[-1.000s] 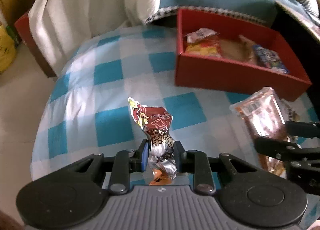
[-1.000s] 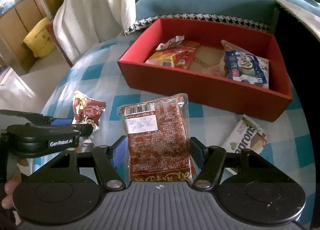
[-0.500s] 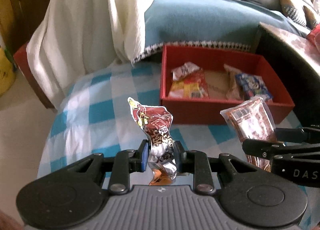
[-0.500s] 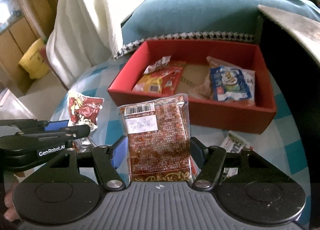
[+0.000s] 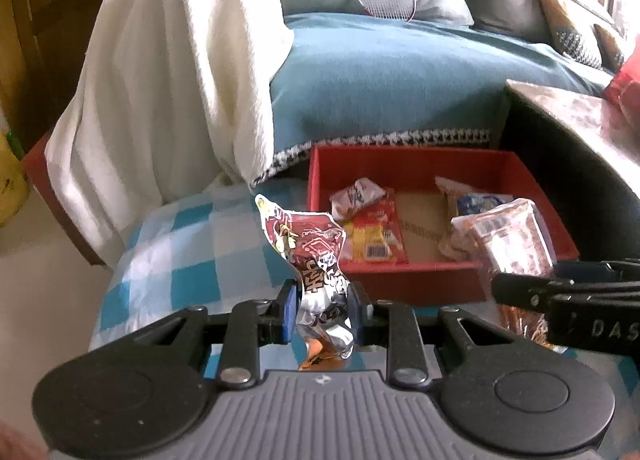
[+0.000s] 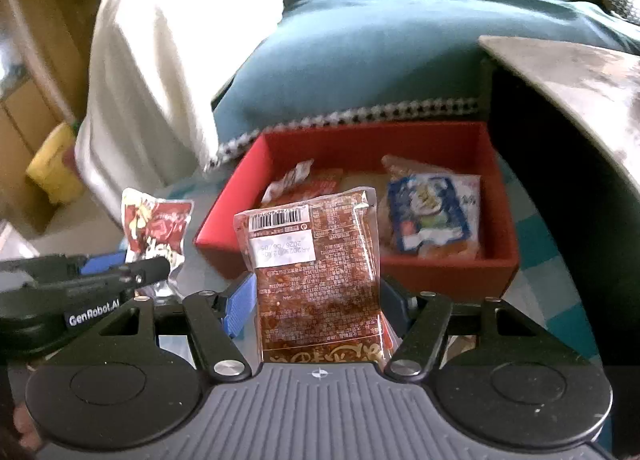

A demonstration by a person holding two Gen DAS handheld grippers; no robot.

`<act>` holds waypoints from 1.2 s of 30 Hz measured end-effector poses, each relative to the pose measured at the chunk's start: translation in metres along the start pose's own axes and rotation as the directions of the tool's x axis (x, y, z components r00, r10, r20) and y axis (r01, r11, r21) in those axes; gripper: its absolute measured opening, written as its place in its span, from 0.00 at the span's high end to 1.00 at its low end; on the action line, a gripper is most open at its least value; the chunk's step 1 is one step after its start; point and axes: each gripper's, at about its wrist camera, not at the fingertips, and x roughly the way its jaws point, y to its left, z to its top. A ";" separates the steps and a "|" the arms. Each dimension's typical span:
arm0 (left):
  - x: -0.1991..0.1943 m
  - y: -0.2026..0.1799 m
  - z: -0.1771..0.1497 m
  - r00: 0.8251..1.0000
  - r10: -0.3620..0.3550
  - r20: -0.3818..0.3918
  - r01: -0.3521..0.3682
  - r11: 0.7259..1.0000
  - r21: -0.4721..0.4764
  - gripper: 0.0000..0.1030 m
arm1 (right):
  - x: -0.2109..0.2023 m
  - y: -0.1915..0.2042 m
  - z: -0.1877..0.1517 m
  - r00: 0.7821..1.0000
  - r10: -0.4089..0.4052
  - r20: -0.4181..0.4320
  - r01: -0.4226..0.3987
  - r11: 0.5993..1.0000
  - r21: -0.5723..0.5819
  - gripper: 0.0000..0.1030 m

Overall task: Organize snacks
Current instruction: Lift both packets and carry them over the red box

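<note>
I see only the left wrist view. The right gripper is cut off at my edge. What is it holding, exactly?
Observer: The right gripper is shut on a flat clear packet of reddish-brown food, with a barcode label at its top.
Operator: Is the blue packet in the red box whole?
Observer: Yes, the blue and white packet lies flat at the box's right side.
Operator: Any packets outside the box?
Observer: None that I can see here.
</note>
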 end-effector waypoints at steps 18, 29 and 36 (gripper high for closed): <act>0.033 -0.011 0.050 0.999 -0.024 0.045 0.023 0.999 0.026 0.80 | 0.020 -0.014 0.042 0.995 -0.009 0.095 0.001 0.997 0.081 0.30; 0.058 -0.020 0.071 0.999 -0.005 0.054 0.002 0.999 0.044 0.80 | 0.048 -0.026 0.059 0.995 -0.026 0.096 0.014 0.993 0.116 0.30; 0.077 -0.023 0.070 1.000 0.005 0.022 -0.006 0.998 0.057 0.80 | 0.061 -0.039 0.062 0.996 -0.045 0.074 0.034 0.989 0.142 0.30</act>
